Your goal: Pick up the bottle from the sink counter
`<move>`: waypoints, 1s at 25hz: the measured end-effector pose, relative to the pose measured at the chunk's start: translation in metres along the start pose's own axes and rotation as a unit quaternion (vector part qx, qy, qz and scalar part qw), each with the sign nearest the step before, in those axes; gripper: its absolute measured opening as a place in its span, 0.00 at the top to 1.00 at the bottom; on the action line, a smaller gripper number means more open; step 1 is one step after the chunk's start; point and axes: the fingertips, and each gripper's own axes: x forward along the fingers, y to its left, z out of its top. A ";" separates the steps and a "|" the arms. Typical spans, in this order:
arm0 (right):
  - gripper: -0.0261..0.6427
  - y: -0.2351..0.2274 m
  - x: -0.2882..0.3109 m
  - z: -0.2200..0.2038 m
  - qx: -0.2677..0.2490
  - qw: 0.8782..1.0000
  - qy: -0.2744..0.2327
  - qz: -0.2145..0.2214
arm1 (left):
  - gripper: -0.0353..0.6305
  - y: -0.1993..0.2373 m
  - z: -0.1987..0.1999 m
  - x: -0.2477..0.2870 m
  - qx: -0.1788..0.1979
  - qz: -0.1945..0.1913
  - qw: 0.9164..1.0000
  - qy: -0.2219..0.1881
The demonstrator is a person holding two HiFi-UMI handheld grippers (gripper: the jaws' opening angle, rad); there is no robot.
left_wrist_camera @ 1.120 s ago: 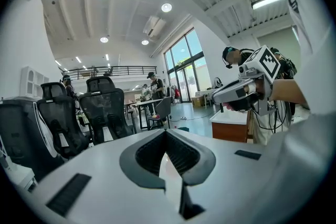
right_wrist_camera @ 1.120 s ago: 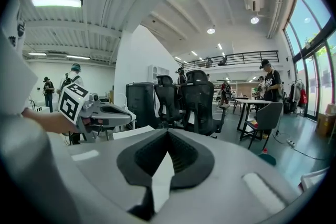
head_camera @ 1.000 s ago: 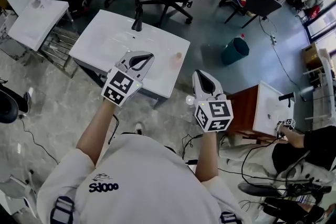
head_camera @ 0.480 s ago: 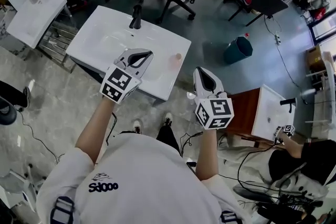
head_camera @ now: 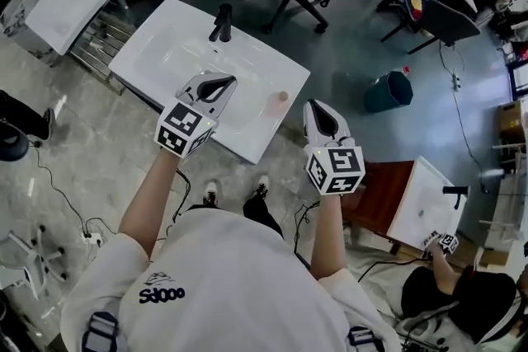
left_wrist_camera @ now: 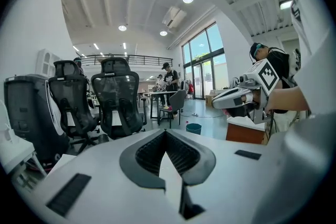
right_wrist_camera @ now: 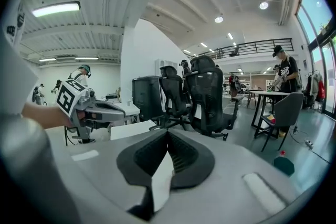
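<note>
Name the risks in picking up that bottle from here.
1. The bottle stands near an edge of the sink counter; a nudge could tip it off.
2. The right gripper, nearest it, is shut and empty; unless opened first, it would likely push the bottle rather than grasp it.

The head camera is looking steeply down from above the person's shoulders onto the left tongs (head_camera: 213, 82) and right tongs (head_camera: 320, 114), with the white worktop (head_camera: 165, 53) just beyond their tips. Each tongs camera is riding close behind its own jaws, facing level across the room. Both are catching the black chairs (left_wrist_camera: 115, 96) ahead and the opposite tongs alongside.
</note>
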 end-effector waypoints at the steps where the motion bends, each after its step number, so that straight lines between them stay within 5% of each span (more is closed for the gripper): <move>1: 0.94 0.000 0.005 -0.004 -0.001 1.000 0.005 0.010 | 0.94 0.002 -0.002 0.001 -0.001 0.007 1.000 0.004; 5: 0.82 0.003 0.027 -0.028 -0.011 0.998 0.038 0.052 | 0.94 0.007 -0.014 0.005 -0.003 0.028 0.999 0.020; 25: 0.69 -0.007 0.081 -0.108 -0.029 0.989 0.098 0.104 | 0.94 0.012 -0.072 0.022 -0.053 0.067 0.994 0.075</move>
